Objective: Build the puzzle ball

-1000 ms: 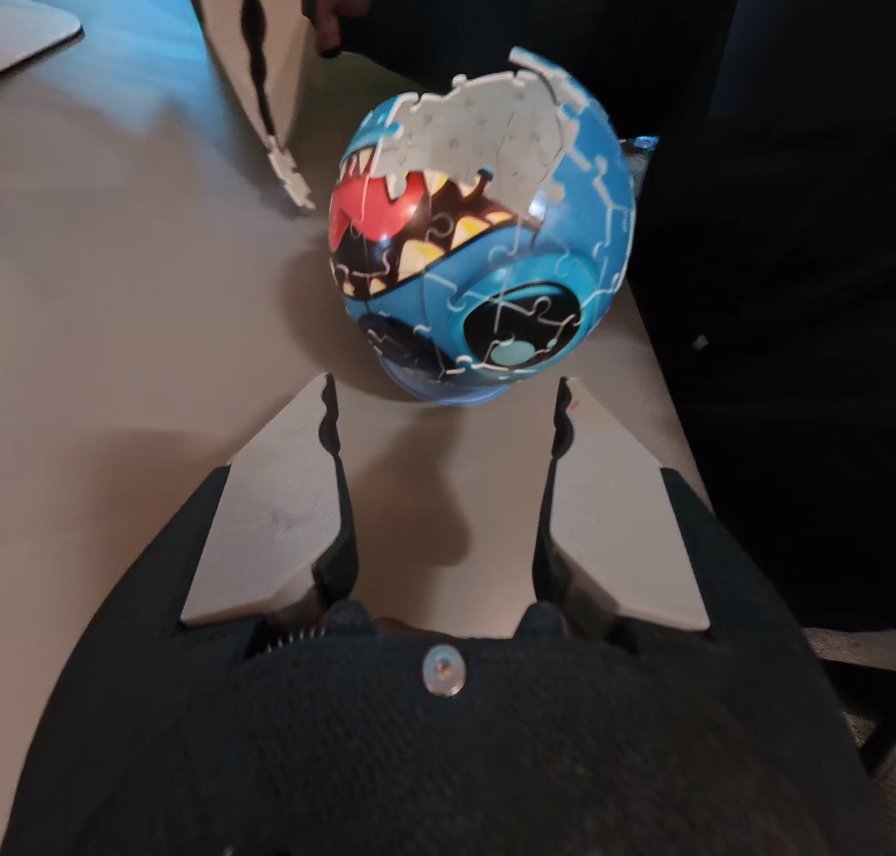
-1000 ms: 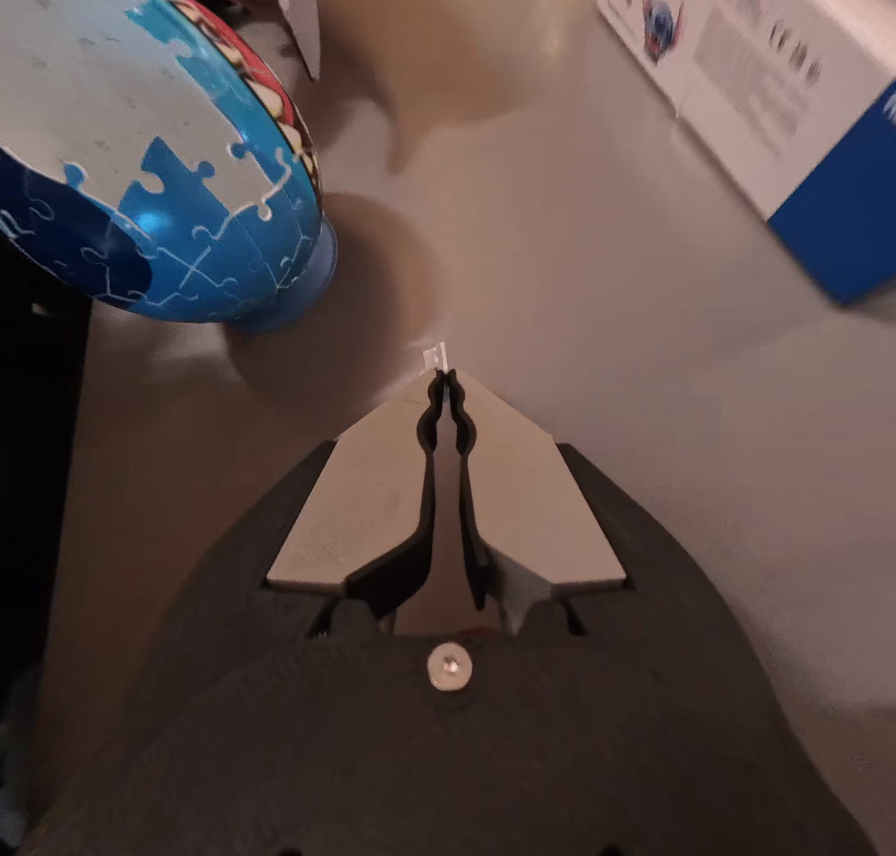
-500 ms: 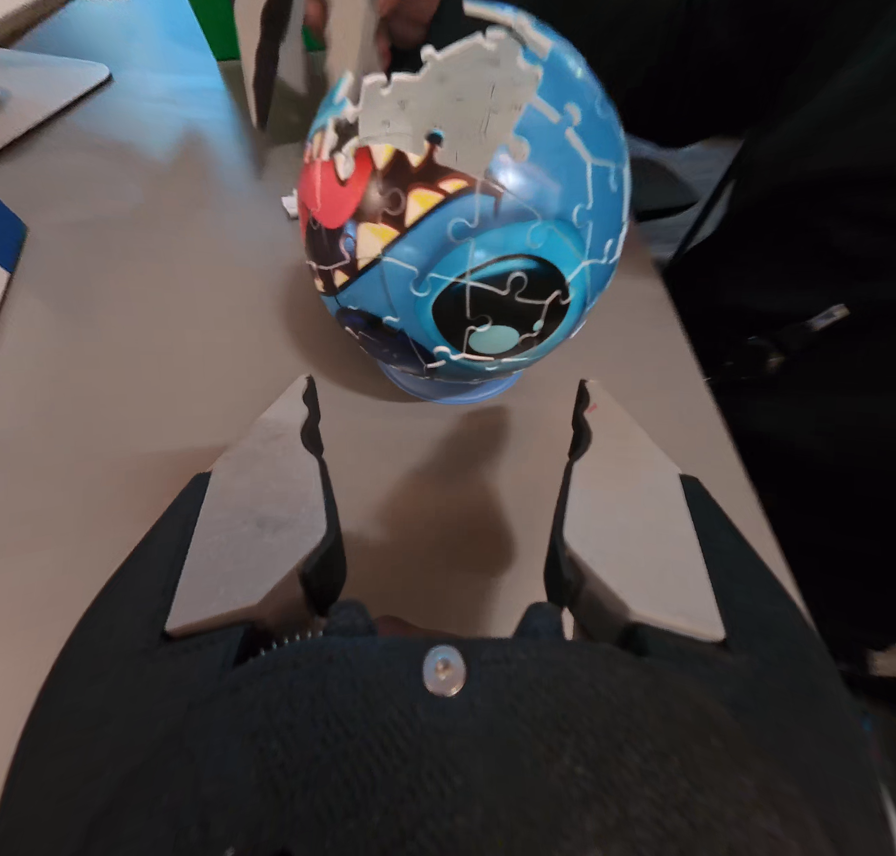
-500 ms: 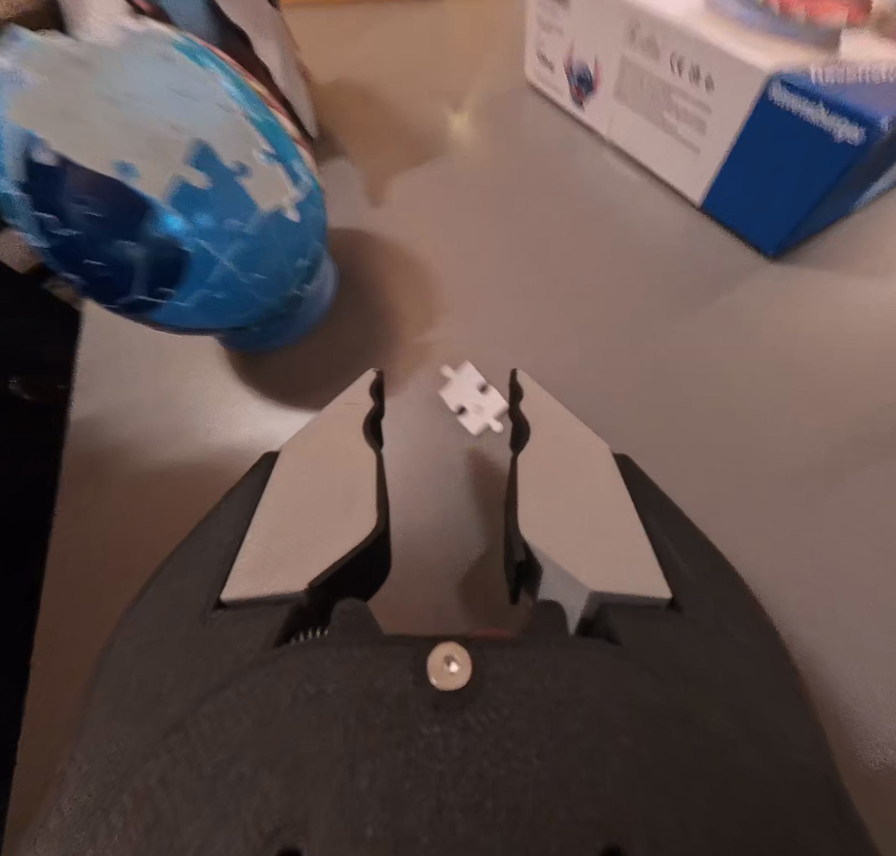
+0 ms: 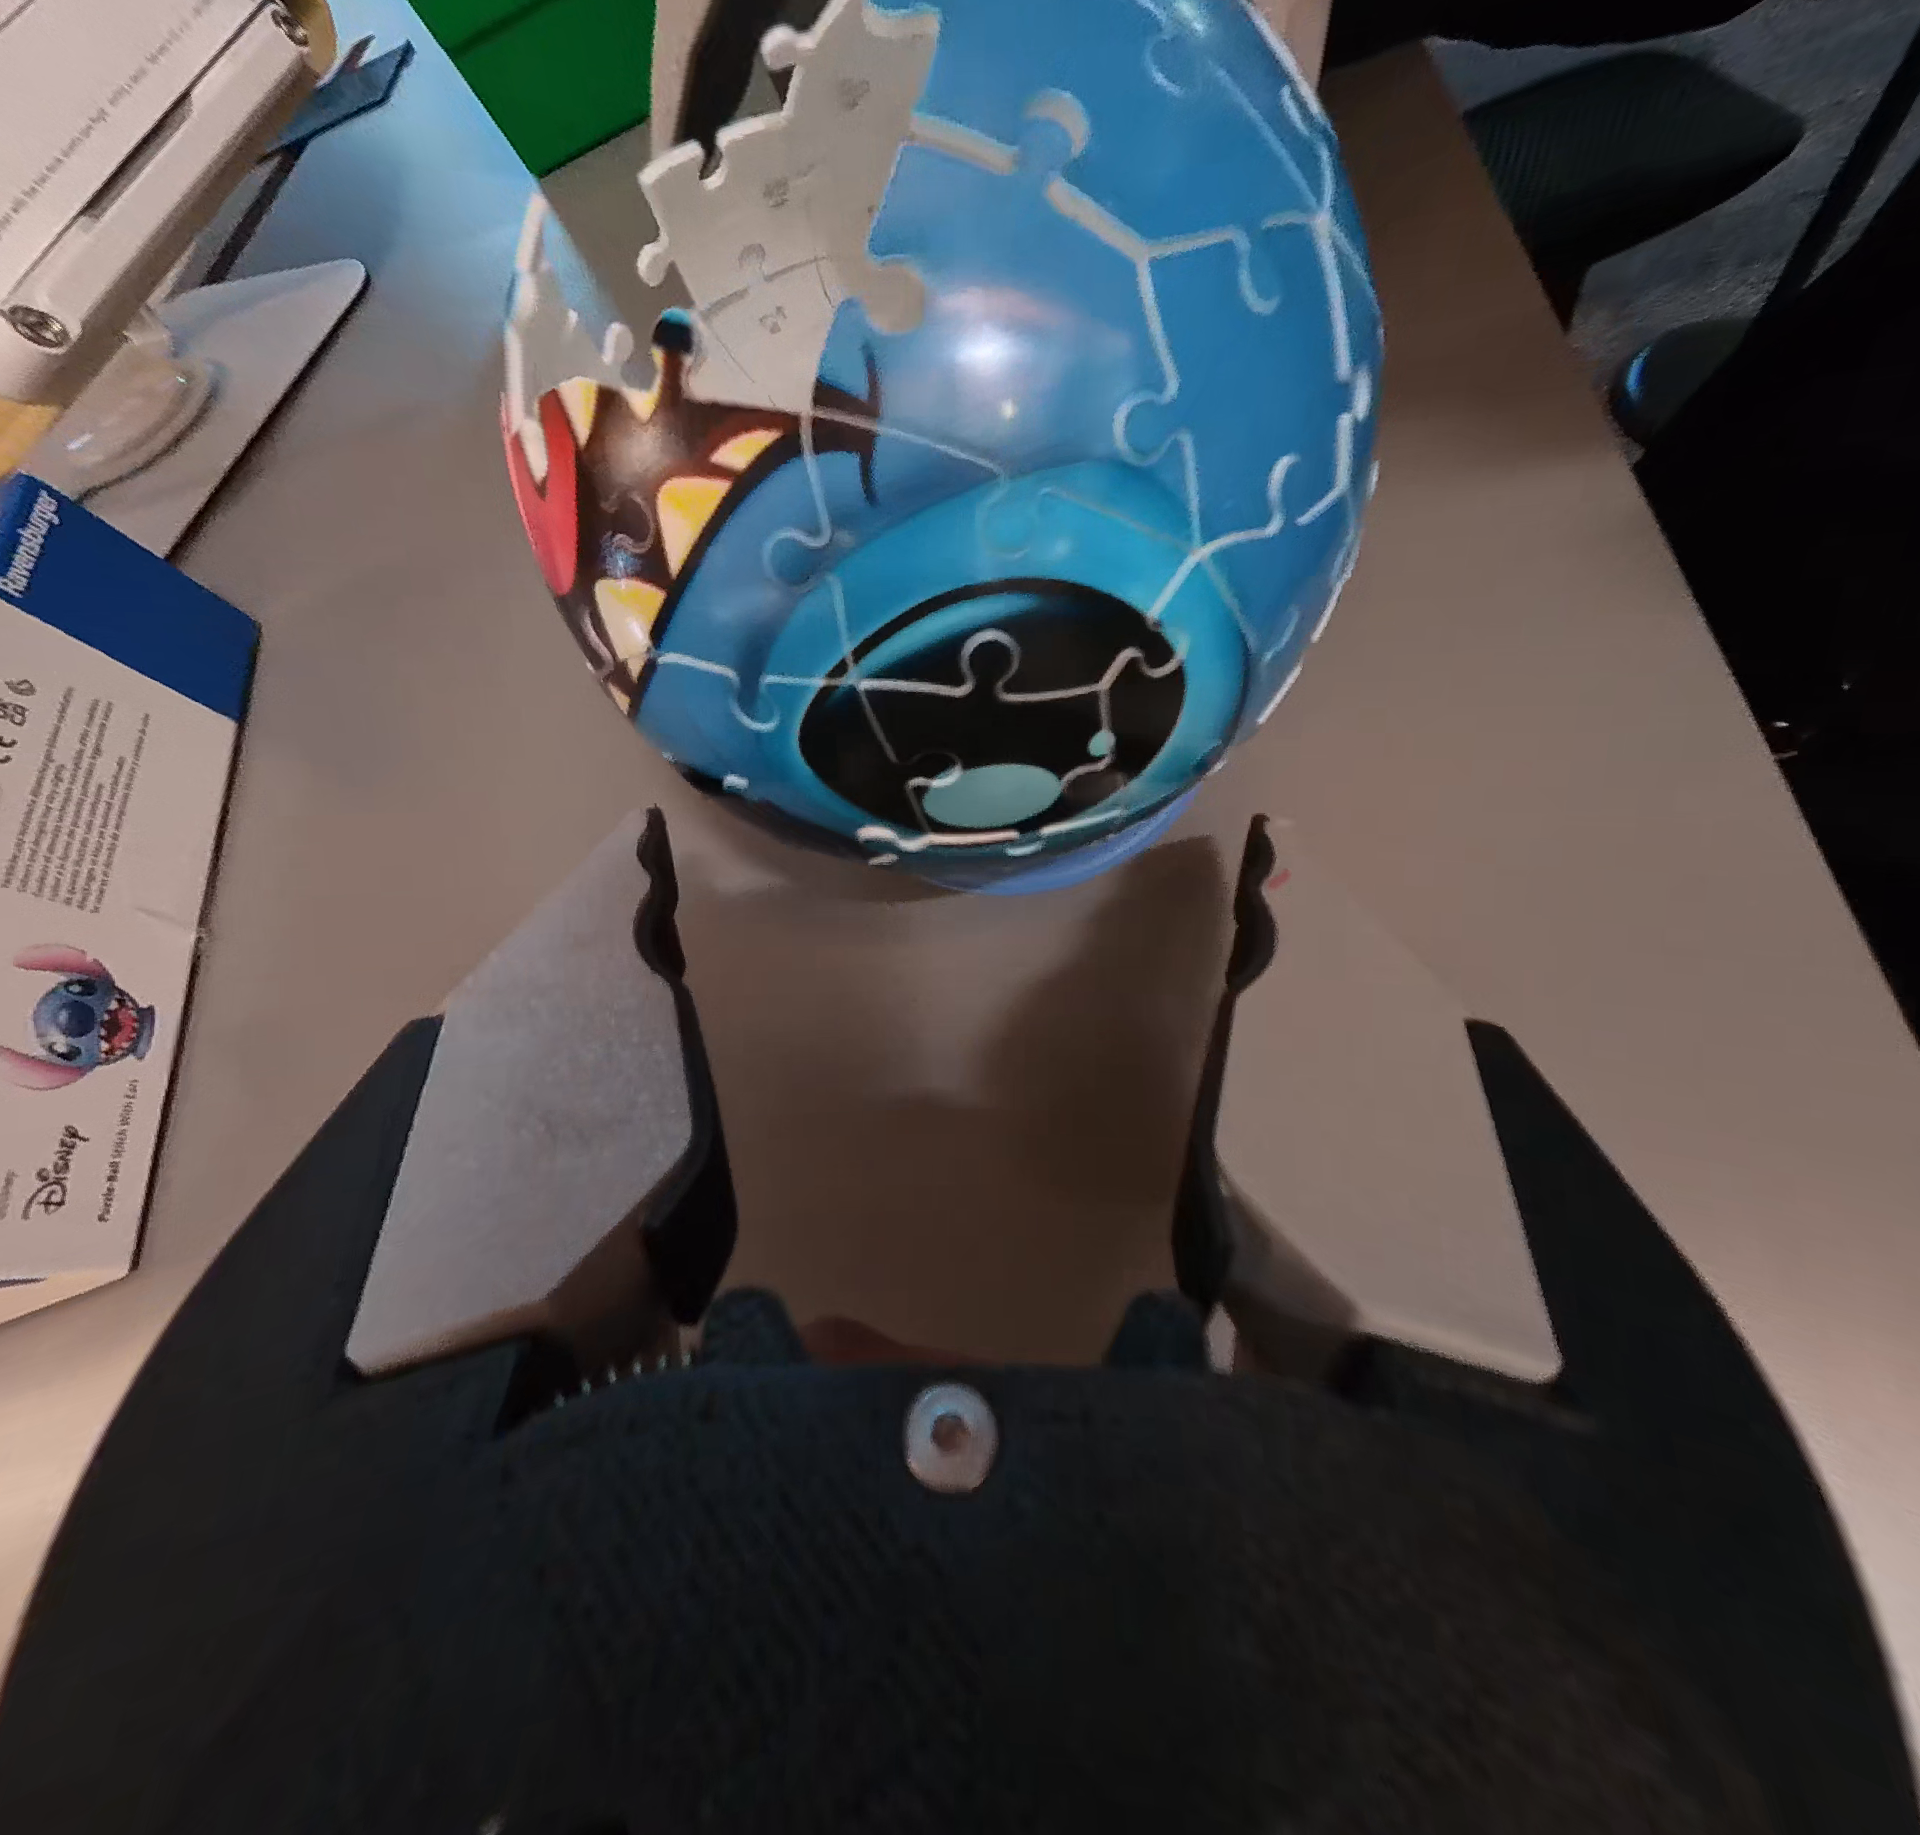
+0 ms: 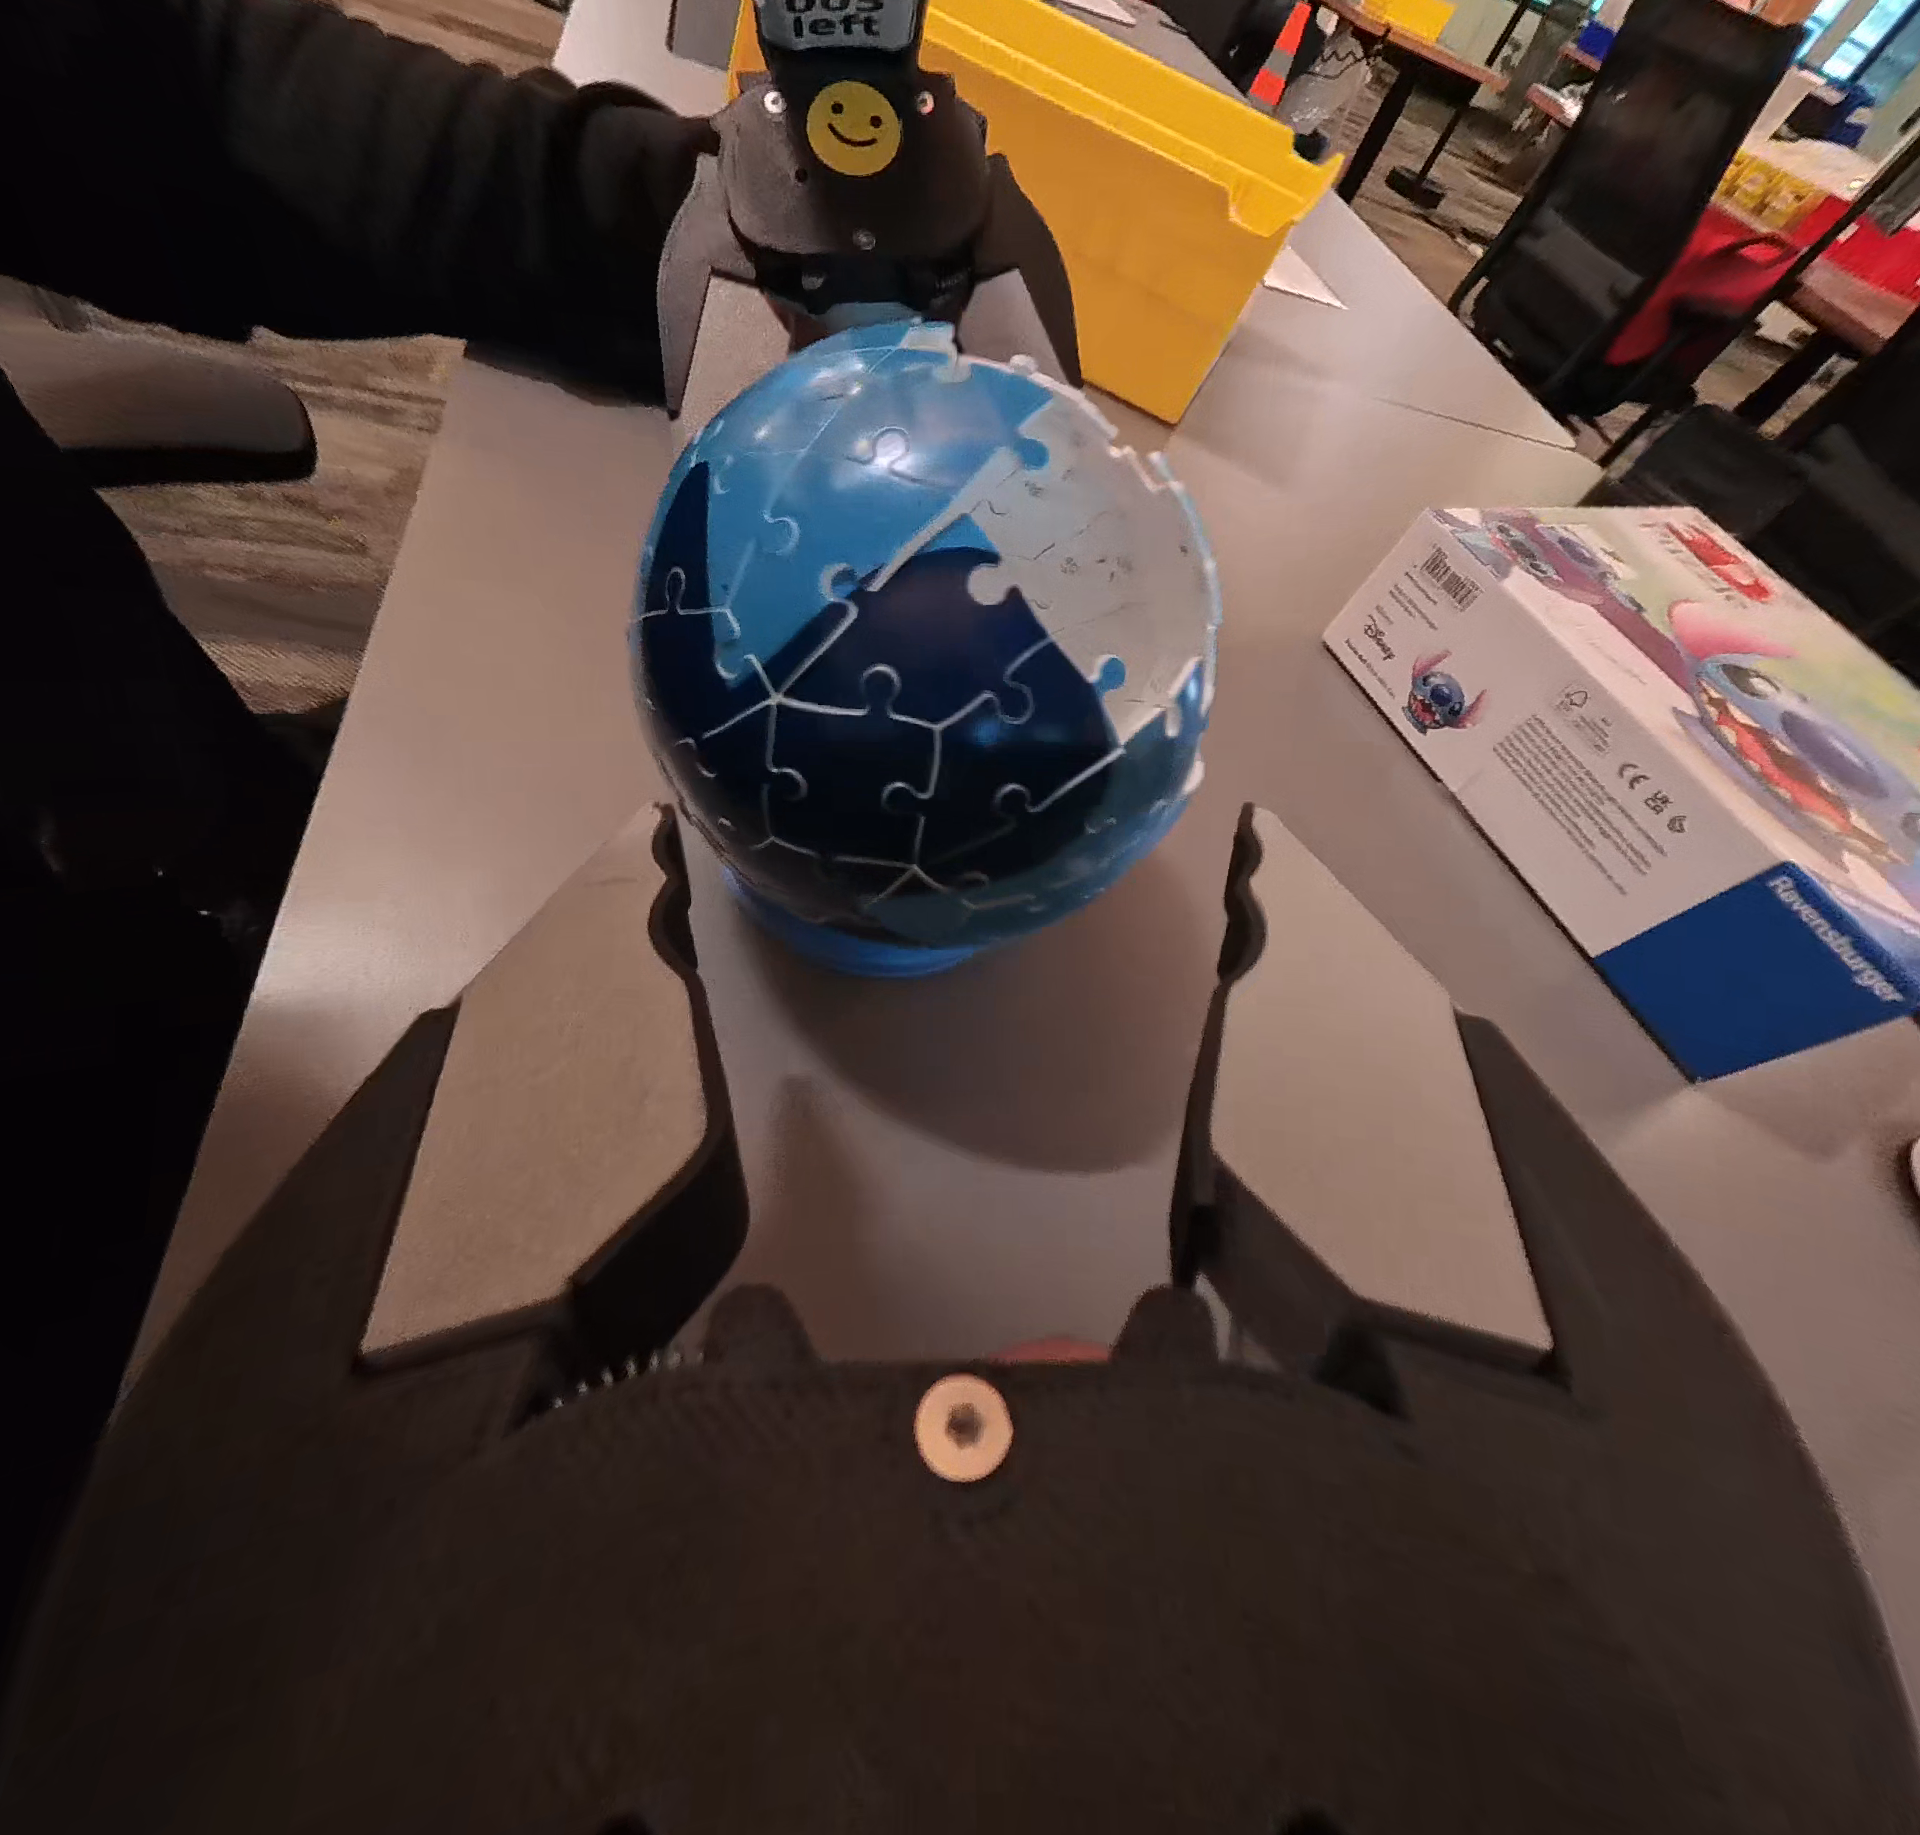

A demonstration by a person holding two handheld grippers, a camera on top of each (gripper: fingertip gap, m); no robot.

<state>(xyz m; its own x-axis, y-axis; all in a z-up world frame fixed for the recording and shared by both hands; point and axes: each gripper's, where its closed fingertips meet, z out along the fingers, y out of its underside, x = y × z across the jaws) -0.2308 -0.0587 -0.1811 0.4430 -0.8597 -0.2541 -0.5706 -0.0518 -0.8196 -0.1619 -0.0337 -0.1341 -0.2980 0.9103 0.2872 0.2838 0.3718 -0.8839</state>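
Observation:
The blue puzzle ball stands on a blue ring stand on the grey table. It has an open gap at the top, where the white backs of pieces show. My left gripper is open and empty, right in front of the ball's eye side. My right gripper is open and empty on the opposite, dark blue side of the ball. The left gripper also shows in the right wrist view, beyond the ball. The loose white piece is not in view.
The puzzle's box lies to the right of the ball in the right wrist view and shows at the left in the left wrist view. A yellow bin stands behind. The table's edge runs close to the ball.
My right gripper opened, let go of the small white piece, and swung round to face the ball. My left gripper moved closer to the ball, still open.

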